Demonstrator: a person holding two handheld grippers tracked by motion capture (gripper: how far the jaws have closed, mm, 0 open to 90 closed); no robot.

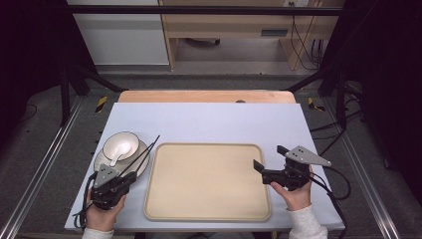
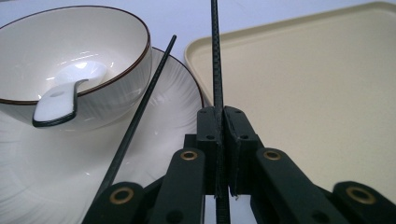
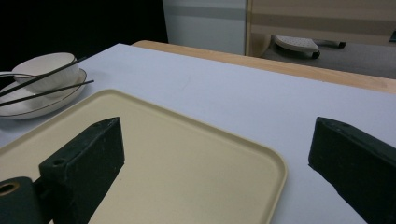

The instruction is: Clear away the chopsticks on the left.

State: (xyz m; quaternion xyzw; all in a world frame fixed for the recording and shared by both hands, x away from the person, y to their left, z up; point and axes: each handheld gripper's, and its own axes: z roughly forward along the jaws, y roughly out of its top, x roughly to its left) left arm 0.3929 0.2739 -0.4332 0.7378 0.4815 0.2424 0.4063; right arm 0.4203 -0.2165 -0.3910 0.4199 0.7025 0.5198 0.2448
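My left gripper [image 1: 130, 175] [image 2: 219, 112] is shut on a thin black chopstick [image 2: 215, 56], which points straight ahead over the tray's left edge. A second black chopstick [image 2: 142, 100] lies slanted across the white plate [image 2: 163, 130] [image 1: 102, 158]. On that plate stands a white bowl with a dark rim [image 2: 116, 42] [image 1: 121, 144], and a white spoon [image 2: 60, 98] [image 1: 115, 159] rests in it. My right gripper [image 1: 269, 157] [image 3: 217, 140] stands open over the right edge of the beige tray [image 1: 206, 181] [image 3: 187, 154] with nothing between its jaws.
The tray lies bare in the middle of the pale blue table top [image 1: 209, 122]. A wooden edge [image 1: 206, 96] runs along the far side. Black frame posts [image 1: 64, 89] stand at the table's far corners, with floor and furniture beyond.
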